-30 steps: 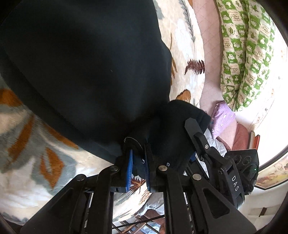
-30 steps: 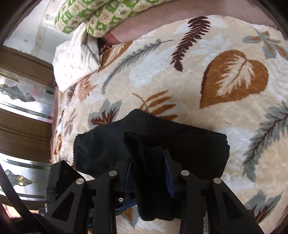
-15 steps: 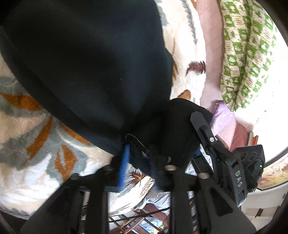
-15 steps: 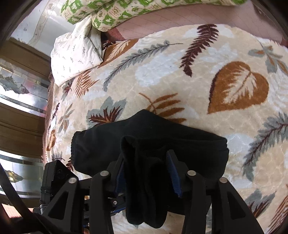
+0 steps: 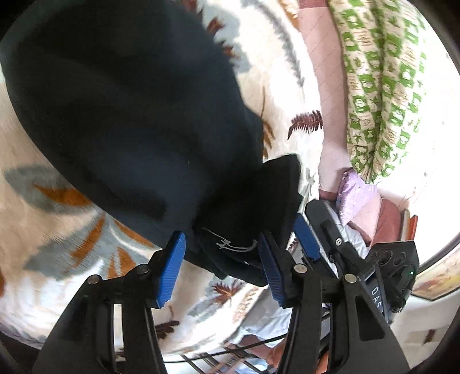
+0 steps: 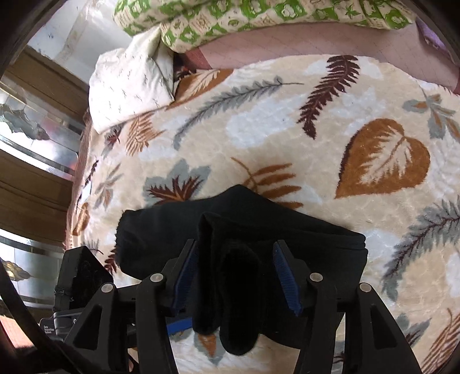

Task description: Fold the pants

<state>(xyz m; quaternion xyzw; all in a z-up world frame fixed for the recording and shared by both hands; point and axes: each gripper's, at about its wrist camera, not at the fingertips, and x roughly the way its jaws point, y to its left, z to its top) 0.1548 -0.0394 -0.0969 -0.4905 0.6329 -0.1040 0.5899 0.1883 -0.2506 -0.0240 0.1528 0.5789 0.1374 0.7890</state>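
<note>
The black pants (image 5: 129, 115) lie folded on a leaf-patterned blanket (image 5: 51, 230). In the left wrist view my left gripper (image 5: 221, 259) is open, its blue pads (image 5: 169, 273) apart on either side of a folded corner with a small white logo (image 5: 230, 244). In the right wrist view the pants (image 6: 316, 244) lie just ahead. My right gripper (image 6: 235, 276) is open, and a thick bunched fold (image 6: 230, 287) sits loose between its fingers (image 6: 283, 276). The other gripper (image 5: 359, 259) shows at the right of the left wrist view.
A green-and-cream patterned quilt (image 6: 258, 20) lies along the far edge of the bed. A cream pillow (image 6: 129, 83) lies at the far left. A pink sheet (image 6: 302, 46) borders the blanket (image 6: 287, 129). Wooden mirrored panels (image 6: 34, 143) stand to the left. Purple and pink cushions (image 5: 359, 198) lie beyond.
Both grippers were shut on the pants' folded edge a second ago. Both have opened and let go of the fabric, which now rests on the blanket.
</note>
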